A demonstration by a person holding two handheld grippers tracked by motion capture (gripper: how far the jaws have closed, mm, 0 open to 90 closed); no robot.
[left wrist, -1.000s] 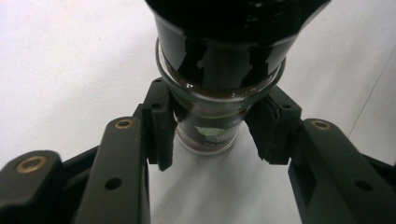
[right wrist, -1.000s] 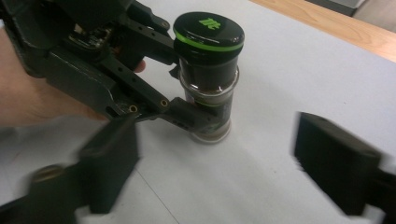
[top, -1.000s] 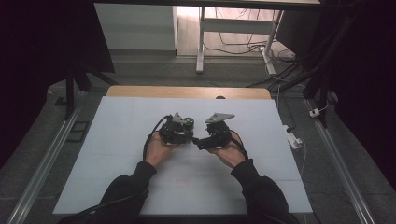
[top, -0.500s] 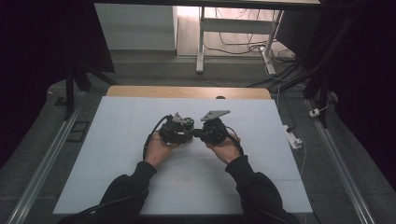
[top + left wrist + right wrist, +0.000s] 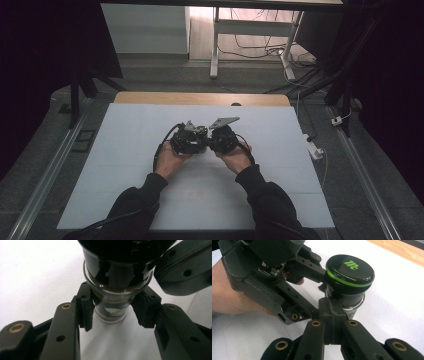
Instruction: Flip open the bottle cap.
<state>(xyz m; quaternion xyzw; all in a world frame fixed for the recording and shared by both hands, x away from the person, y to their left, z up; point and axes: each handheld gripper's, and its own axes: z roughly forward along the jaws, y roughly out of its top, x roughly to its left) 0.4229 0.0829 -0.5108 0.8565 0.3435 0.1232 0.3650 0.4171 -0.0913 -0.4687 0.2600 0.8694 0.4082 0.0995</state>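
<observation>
A small glass jar (image 5: 112, 291) with dark contents and a black lid (image 5: 348, 270), ringed in green with a green logo, hangs just above the white table. My left gripper (image 5: 112, 312) is shut on the jar's glass body just under the lid, one pad on each side. My right gripper (image 5: 332, 315) sits right in front of the jar below the lid; its two pads (image 5: 325, 312) meet with nothing between them. In the high view both grippers, left (image 5: 189, 140) and right (image 5: 220, 140), are held close together at the table's middle.
A white sheet (image 5: 125, 150) covers the table, with a strip of bare wood (image 5: 200, 98) along the far edge. A white power strip (image 5: 315, 150) lies off the right edge. Metal rails (image 5: 50, 170) run along both sides.
My right hand has drawn in leftward until its gripper meets the left one at the jar. The left hand has held still.
</observation>
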